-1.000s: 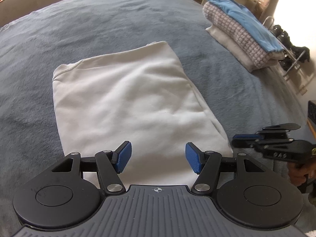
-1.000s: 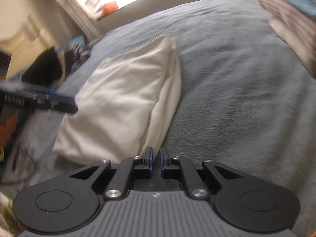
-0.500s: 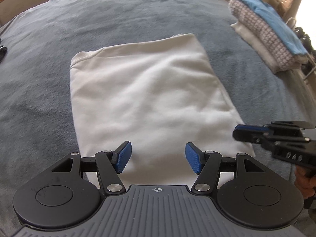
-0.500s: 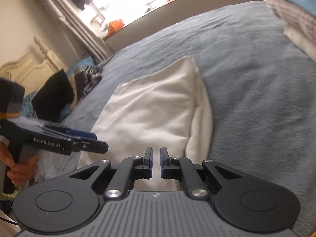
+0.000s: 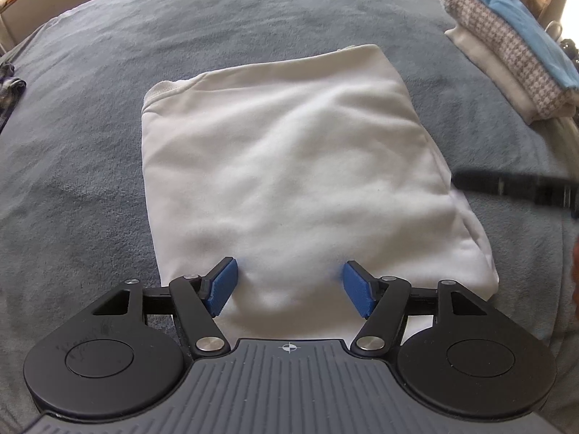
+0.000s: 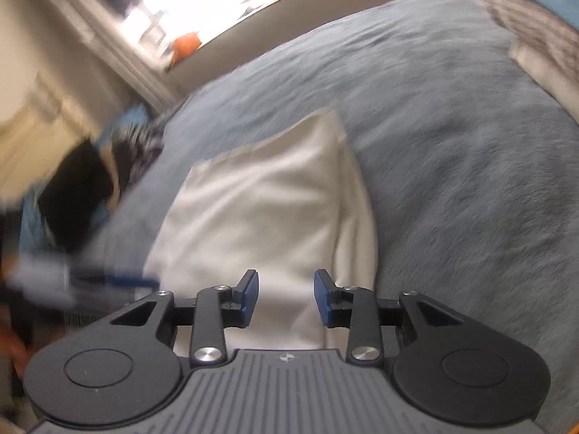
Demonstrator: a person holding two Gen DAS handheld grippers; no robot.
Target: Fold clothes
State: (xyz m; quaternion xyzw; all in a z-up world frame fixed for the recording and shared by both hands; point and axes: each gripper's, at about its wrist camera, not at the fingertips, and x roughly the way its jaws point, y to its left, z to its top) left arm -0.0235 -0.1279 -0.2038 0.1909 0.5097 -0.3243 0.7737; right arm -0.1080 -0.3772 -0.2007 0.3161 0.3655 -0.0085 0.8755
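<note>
My left claw (image 5: 287, 284) stands wide apart, its blue pads over the near edge of the folded white garment (image 5: 289, 166), which lies flat on the grey bed (image 5: 90, 137) straight ahead; my right claw (image 6: 286, 293) is parted too, empty, over the same garment's near corner; a stack of folded clothes (image 5: 506, 47) sits well off to the far right.

No text, label, brand or number can be read anywhere in either view.

You opened the right tool (image 6: 286, 296) from nearly closed and brought both tools closer over the folded white garment (image 5: 289, 166)
</note>
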